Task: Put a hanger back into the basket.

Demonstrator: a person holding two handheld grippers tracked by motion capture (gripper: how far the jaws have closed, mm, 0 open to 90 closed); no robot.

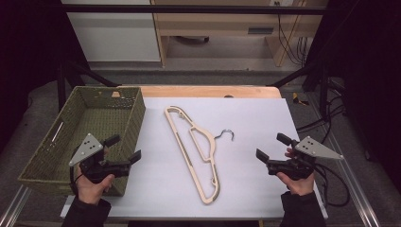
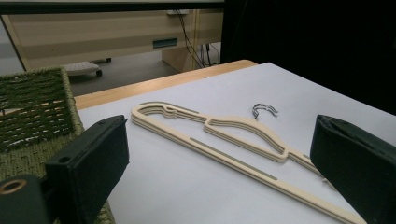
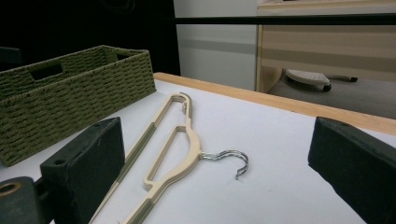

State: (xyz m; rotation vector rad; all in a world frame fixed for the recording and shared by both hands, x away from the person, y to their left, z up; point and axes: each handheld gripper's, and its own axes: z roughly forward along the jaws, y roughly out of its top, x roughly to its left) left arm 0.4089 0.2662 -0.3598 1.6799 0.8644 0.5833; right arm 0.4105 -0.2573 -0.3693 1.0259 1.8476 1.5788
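The left gripper (image 1: 124,147) is hovering to the left of the cream hanger (image 1: 191,152), just over the near corner of the green woven basket (image 1: 47,153), its jaws spread wide and gripping nothing. The right gripper (image 1: 270,147) is hanging to the right of the hanger, jaws likewise released and empty, both pointing inward. The hanger is lying flat on the white table top (image 1: 250,113), metal hook (image 1: 227,134) facing the right gripper, with nothing lying between it and either gripper.
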